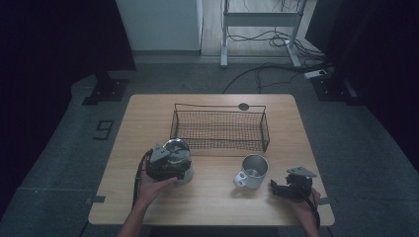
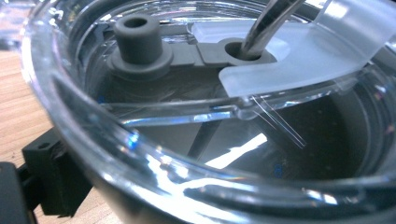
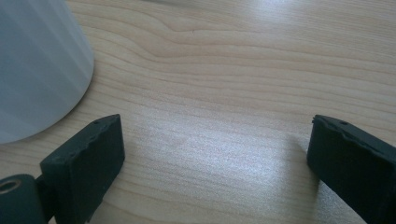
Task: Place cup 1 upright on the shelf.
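Note:
A steel tumbler point(image 1: 180, 159) with a clear lid point(image 2: 219, 116) stands at the table's front left. The lid carries a grey stopper point(image 2: 138, 39) and a metal straw point(image 2: 268, 21). My left gripper point(image 1: 168, 165) is shut on the tumbler from the near side, and one black finger point(image 2: 49, 179) presses its wall. A steel mug point(image 1: 253, 170) with its handle toward the front left stands right of centre. My right gripper point(image 1: 277, 188) hovers low over the wood to the right of the mug, open, jaws wide apart point(image 3: 215, 149), with the mug's wall point(image 3: 37, 65) beside it.
A black wire basket point(image 1: 220, 131) with nothing in it stands at the back middle of the wooden table point(image 1: 212, 202). A small dark disc point(image 1: 243, 106) lies behind the basket's rear rim. Bare wood runs along the front edge between the two hands.

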Demonstrator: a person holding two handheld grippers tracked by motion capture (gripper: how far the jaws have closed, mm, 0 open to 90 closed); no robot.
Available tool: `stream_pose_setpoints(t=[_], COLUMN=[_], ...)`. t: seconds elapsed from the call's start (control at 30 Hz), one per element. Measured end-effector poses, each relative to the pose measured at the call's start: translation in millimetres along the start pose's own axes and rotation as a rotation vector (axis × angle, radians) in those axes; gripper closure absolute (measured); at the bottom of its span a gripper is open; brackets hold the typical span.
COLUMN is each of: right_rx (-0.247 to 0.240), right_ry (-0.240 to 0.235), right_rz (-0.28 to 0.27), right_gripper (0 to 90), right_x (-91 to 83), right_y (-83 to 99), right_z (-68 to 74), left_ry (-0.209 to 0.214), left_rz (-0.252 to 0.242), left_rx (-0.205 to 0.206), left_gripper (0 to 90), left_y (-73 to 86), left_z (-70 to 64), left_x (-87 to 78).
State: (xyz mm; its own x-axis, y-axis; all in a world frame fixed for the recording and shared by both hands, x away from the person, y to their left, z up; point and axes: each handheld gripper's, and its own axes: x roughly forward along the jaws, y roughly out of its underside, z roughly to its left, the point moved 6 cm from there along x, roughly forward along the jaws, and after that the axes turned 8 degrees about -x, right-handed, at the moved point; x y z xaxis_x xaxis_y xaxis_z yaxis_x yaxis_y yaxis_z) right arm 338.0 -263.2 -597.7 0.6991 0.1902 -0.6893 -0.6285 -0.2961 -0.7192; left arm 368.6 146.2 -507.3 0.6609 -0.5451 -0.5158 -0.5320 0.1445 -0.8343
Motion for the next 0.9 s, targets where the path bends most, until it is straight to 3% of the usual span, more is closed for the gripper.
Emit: stream_pose_setpoints(t=[0.47, 0.9], right_rx=[0.005, 0.006], right_ry=[0.004, 0.004], right_rz=[-0.001, -0.001], right_gripper=[4.3, 4.5], right_x=[0.3, 0.3], right_y=[-0.4, -0.4], right_z=[-0.4, -0.5], left_ry=[-0.009, 0.018], left_rz=[-0.004, -0.013], left_rx=[0.017, -0.006], left_gripper=[3.6, 3.9], left_y=[-1.5, -2.5], left_z=[0.9, 0.6], left_x=[-2.1, -5.9])
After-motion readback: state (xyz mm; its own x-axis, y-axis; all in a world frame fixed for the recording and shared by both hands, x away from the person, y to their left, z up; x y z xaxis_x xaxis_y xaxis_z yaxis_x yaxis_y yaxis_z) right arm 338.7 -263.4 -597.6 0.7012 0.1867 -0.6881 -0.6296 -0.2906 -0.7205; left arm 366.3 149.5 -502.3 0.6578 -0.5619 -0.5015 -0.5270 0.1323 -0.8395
